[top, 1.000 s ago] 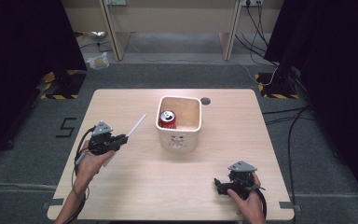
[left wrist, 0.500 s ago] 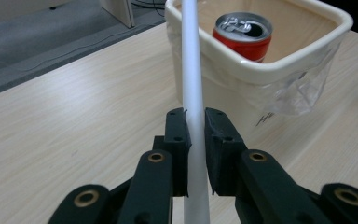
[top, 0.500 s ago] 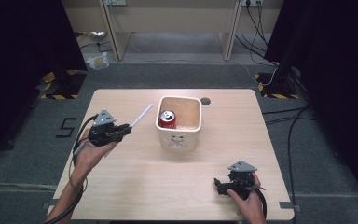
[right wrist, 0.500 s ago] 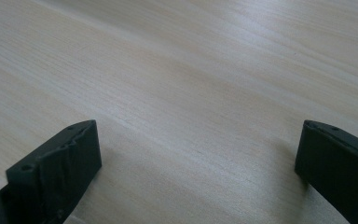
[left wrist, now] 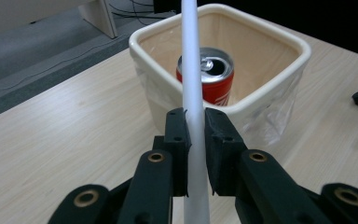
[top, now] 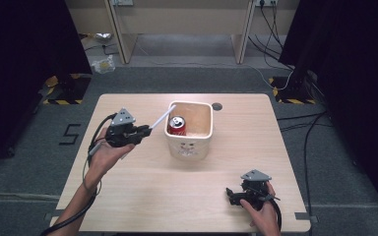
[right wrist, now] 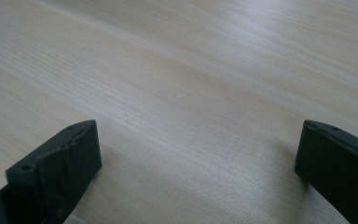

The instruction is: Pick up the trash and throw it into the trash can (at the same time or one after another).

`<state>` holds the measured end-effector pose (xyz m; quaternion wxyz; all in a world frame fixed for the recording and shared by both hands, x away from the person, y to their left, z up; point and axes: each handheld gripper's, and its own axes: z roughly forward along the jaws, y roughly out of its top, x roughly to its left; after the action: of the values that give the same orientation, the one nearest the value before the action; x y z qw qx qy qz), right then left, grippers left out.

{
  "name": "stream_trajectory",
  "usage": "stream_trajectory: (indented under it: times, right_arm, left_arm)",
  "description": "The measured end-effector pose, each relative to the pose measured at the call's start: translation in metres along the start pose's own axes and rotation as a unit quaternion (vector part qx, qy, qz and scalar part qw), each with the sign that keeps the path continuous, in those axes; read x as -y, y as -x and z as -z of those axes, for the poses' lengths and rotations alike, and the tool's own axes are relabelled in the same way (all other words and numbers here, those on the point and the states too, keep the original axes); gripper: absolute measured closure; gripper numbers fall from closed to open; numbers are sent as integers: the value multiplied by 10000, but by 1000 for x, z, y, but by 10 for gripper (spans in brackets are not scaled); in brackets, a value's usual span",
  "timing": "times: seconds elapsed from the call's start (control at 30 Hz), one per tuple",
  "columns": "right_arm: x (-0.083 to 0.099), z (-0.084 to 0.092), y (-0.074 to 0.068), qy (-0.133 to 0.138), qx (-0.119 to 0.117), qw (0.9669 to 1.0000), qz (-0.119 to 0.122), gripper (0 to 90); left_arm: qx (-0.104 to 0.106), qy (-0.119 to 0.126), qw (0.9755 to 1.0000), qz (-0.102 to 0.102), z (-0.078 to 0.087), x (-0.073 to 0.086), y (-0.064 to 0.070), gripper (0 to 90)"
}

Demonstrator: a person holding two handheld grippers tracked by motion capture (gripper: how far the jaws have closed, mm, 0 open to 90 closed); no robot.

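My left gripper (top: 145, 132) (left wrist: 196, 122) is shut on a white straw (top: 161, 118) (left wrist: 192, 70), held above the table just left of a cream square tub (top: 189, 145) (left wrist: 279, 39). The straw slants up and right, its tip over the tub's near-left rim. Inside the tub stands a red drink can (top: 177, 125) (left wrist: 219, 81) with an opened silver top. My right gripper (top: 232, 196) (right wrist: 198, 163) rests low on the wooden table (top: 142, 196) near its front right edge, jaws wide apart with only bare wood between them.
A small dark round hole (top: 217, 105) lies in the tabletop behind the tub. Desk legs and cables stand on the grey floor beyond the far edge. Black-and-yellow floor markers (top: 61, 93) lie to either side.
My left gripper has risen and moved right toward the tub, carrying the straw so its tip now reaches the rim. The right gripper has stayed put.
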<state>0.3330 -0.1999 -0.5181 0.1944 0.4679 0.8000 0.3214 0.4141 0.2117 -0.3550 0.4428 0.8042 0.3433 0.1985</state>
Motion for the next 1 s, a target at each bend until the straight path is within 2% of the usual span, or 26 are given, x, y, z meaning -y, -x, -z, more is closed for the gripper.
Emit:
stream_trajectory:
  times: [0.13,0.27,0.3,0.43,0.77,1.0]
  right_arm:
    - [0,0,0,-3,10,10000,16,5]
    - [0,0,0,7,9,10000,12,5]
    - [0,0,0,7,10,10000,11,5]
    - [0,0,0,6,5,10000,3,5]
    - [0,0,0,7,9,10000,11,4]
    - [0,0,0,7,9,10000,12,4]
  left_arm:
    - [136,62,9999,19,-4,-10,2,794]
    - [147,104,9998,-27,-8,-20,5,794]
    - [174,133,9997,-46,-10,-26,6,794]
    - [296,185,9994,1,-18,-36,10,794]
    - [354,196,9992,57,-41,-54,13,794]
    - [357,225,9988,247,-57,-64,7,794]
